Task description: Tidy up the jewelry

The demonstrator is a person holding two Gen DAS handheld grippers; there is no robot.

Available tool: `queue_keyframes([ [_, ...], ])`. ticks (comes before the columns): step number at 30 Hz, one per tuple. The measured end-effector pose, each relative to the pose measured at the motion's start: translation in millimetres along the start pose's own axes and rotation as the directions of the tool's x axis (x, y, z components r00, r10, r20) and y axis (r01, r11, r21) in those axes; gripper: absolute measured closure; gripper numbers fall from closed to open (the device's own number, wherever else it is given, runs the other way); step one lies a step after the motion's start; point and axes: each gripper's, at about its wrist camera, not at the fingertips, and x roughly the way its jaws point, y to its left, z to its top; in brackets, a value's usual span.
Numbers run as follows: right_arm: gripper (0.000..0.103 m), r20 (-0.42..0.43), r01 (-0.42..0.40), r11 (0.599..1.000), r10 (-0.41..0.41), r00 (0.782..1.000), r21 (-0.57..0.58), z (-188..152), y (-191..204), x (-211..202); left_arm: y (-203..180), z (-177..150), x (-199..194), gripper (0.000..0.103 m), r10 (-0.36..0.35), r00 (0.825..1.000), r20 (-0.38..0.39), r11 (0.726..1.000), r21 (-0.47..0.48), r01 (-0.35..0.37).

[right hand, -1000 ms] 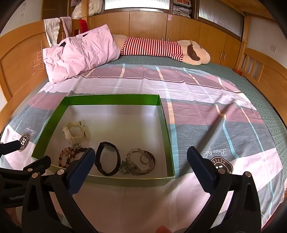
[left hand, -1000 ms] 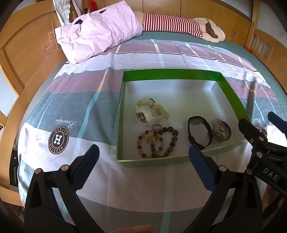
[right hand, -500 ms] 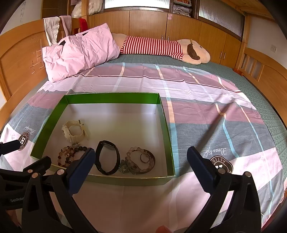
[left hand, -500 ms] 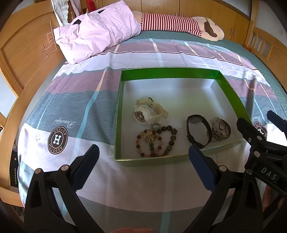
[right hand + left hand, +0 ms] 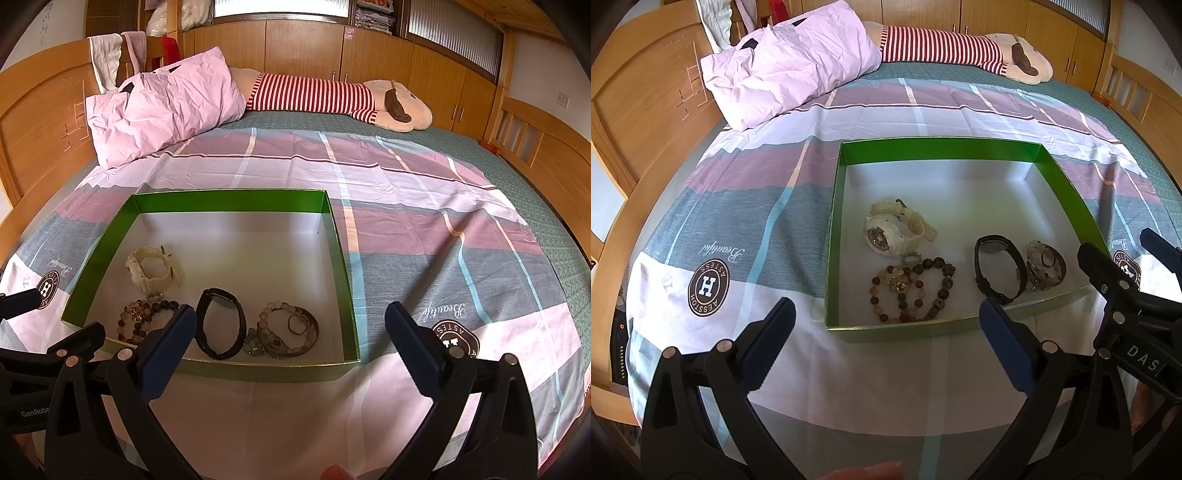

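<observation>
A shallow green box (image 5: pixel 833 236) (image 5: pixel 341 273) with a white floor lies on the bed. Inside it are a white watch (image 5: pixel 892 230) (image 5: pixel 151 271), a brown beaded bracelet (image 5: pixel 910 290) (image 5: pixel 138 323), a black watch (image 5: pixel 999 269) (image 5: pixel 221 323) and a pale bead bracelet with a bangle and a ring (image 5: pixel 1045 264) (image 5: pixel 290 328). My left gripper (image 5: pixel 886 338) is open and empty, just in front of the box's near wall. My right gripper (image 5: pixel 290 338) is open and empty, at the box's near right corner; it also shows in the left wrist view (image 5: pixel 1123 258).
The bed has a plaid sheet (image 5: pixel 443 229) with round logos. A pink pillow (image 5: pixel 786 62) (image 5: pixel 162 107) and a striped plush toy (image 5: pixel 960 44) (image 5: pixel 332 96) lie at the far end. A wooden headboard (image 5: pixel 639 110) stands at the left, a wooden rail (image 5: pixel 535 147) at the right.
Both grippers have drifted slightly back and stayed open. The jewelry in the box has not moved.
</observation>
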Motion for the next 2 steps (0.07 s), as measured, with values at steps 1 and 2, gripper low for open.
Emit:
queue_keyframes([
  [1, 0.001, 0.001, 0.0, 1.0, 0.0, 1.0, -0.001, 0.1, 0.0, 0.0, 0.0, -0.1, 0.1, 0.002, 0.0, 1.0, -0.001, 1.0, 0.0, 0.0],
  [2, 0.001, 0.0, 0.0, 1.0, 0.0, 1.0, 0.0, 0.1, 0.0, -0.1, -0.2, -0.4, 0.0, 0.002, 0.0, 1.0, -0.001, 1.0, -0.001, 0.0],
])
